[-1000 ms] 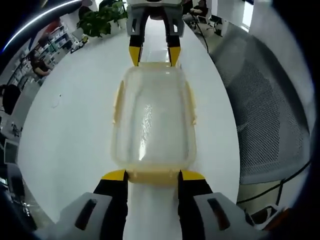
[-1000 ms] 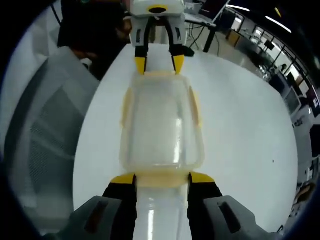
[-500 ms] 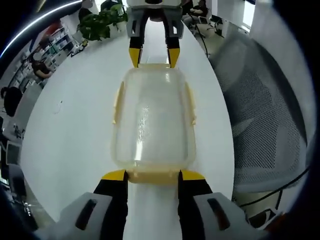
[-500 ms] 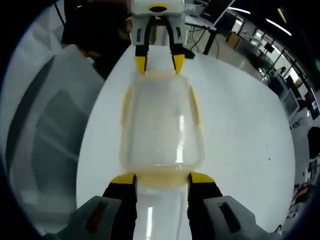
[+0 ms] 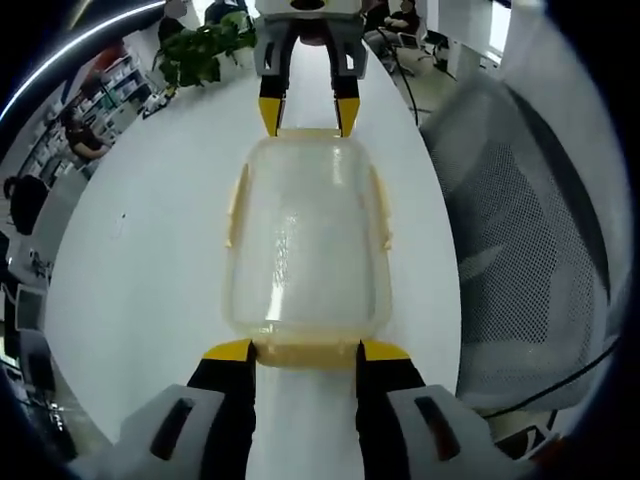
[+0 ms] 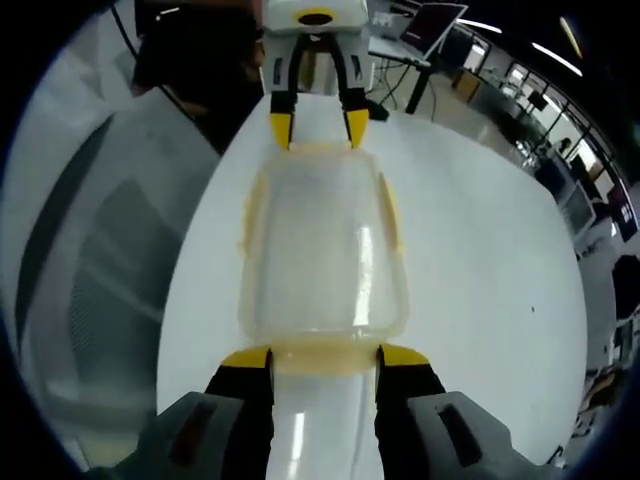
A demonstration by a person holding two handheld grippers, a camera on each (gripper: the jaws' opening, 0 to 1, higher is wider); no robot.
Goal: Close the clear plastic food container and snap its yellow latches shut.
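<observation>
White office tabletop (image 5: 140, 260): we hold our clear rectangular plastic food container (image 5: 305, 240) endwise between left tongs (image 5: 305, 352) and right tongs (image 6: 325, 358), both spread open against yellow end latches (image 5: 305, 353); uneven pressure could skid it.

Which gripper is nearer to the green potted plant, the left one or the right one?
Right. The right gripper is at the end of the container that faces the plant. The left gripper is at the opposite end, with the whole container between.

clear plastic food container (image 5: 305, 240) | lid on, lying flat | yellow latches (image 5: 306, 352) on all four sides | between the two grippers' jaw tips, lengthwise
</observation>
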